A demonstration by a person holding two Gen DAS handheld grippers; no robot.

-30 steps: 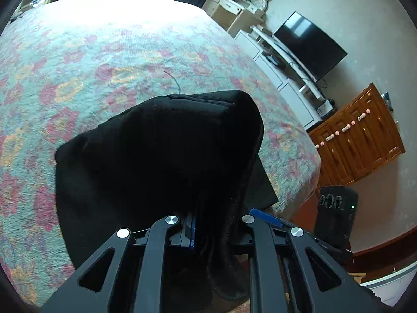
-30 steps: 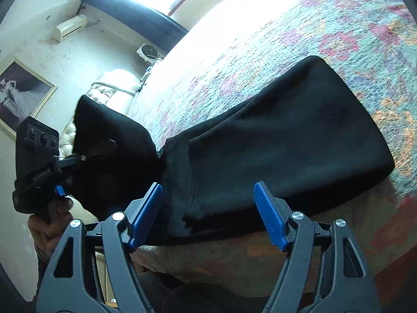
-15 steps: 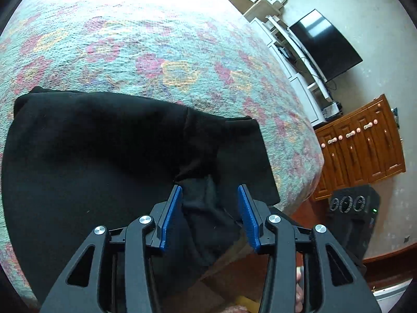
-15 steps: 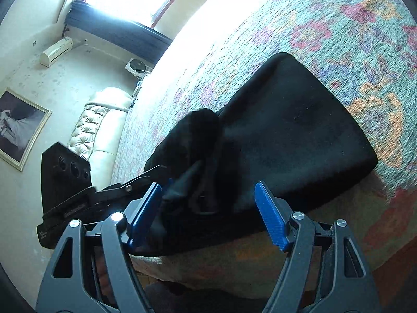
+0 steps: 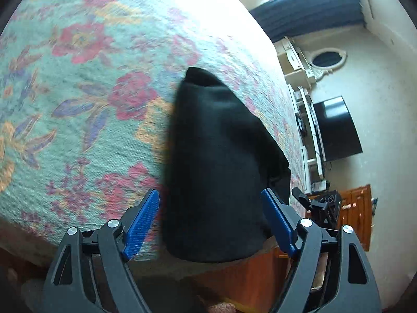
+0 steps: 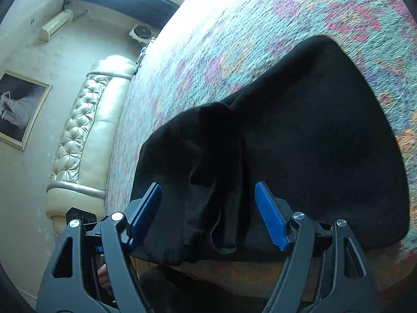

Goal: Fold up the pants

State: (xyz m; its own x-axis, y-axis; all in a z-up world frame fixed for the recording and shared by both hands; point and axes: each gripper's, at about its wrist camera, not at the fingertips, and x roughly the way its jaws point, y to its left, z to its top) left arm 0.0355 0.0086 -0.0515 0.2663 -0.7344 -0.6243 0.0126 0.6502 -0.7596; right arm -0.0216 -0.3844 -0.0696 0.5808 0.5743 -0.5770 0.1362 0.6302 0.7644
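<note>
The black pants [image 5: 219,167] lie folded into a compact bundle at the near edge of the floral bedspread [image 5: 78,104]. In the right wrist view the pants [image 6: 299,151] show a rumpled top layer with a loose hem near the bed edge. My left gripper [image 5: 211,221] is open and empty, its blue pads either side of the bundle's near end. My right gripper [image 6: 208,214] is open and empty, just in front of the rumpled hem. The right gripper's tip also shows in the left wrist view [image 5: 315,206].
A cream tufted headboard [image 6: 86,135] stands left of the bed. A TV [image 5: 336,127] on a white unit, a white dresser with oval mirror [image 5: 325,57] and a wooden cabinet [image 5: 357,214] line the far wall. The bed edge drops off right below both grippers.
The left gripper laid the lifted pant part onto the bundle, let go, opened wide and swung to the side. The right gripper stayed open and moved closer to the pants.
</note>
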